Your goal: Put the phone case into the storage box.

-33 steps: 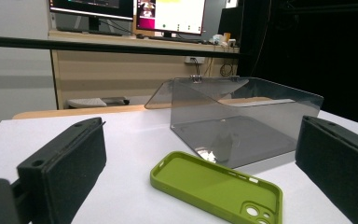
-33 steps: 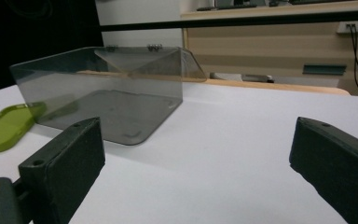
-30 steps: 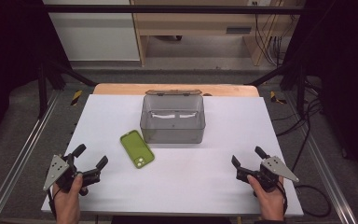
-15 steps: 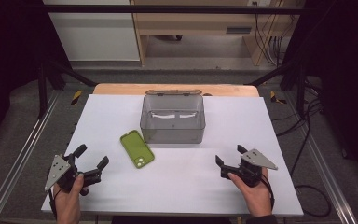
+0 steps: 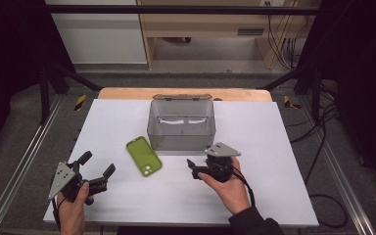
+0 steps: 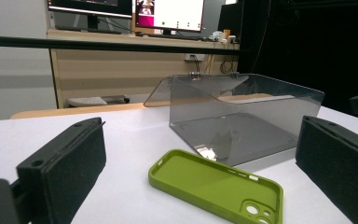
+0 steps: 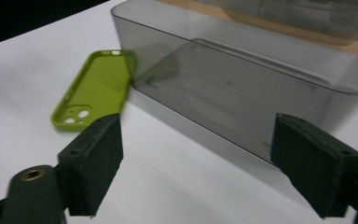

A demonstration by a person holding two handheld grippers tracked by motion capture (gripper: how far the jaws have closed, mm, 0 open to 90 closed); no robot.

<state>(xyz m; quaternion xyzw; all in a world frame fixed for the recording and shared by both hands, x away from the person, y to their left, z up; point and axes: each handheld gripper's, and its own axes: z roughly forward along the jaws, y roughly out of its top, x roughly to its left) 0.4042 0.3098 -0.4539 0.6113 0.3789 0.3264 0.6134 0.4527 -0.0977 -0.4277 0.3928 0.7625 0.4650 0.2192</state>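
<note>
A green phone case (image 5: 144,156) lies inside-up on the white table (image 5: 274,147), just left of and in front of a smoky transparent box (image 5: 181,125) whose lid is folded back. My right gripper (image 5: 193,169) hovers just in front of the box and right of the case, pointing left. Its jaws have just been closing a little, stand open, and hold nothing. In the right gripper view the gripper (image 7: 198,154) faces the box (image 7: 242,74) wall, with the case (image 7: 95,88) to its left. My left gripper (image 5: 97,163) rests open near the front left, aimed at the case (image 6: 214,186) and box (image 6: 242,121).
A wooden strip (image 5: 127,93) runs along the table's far edge behind the box. Metal frame rails (image 5: 24,161) flank the table. Cables (image 5: 323,142) trail on the floor at the right. Monitors (image 6: 168,14) stand on a desk beyond.
My right gripper has moved left from the front right corner to just in front of the box, and its jaws look slightly narrower. The left gripper, case and box have stayed put.
</note>
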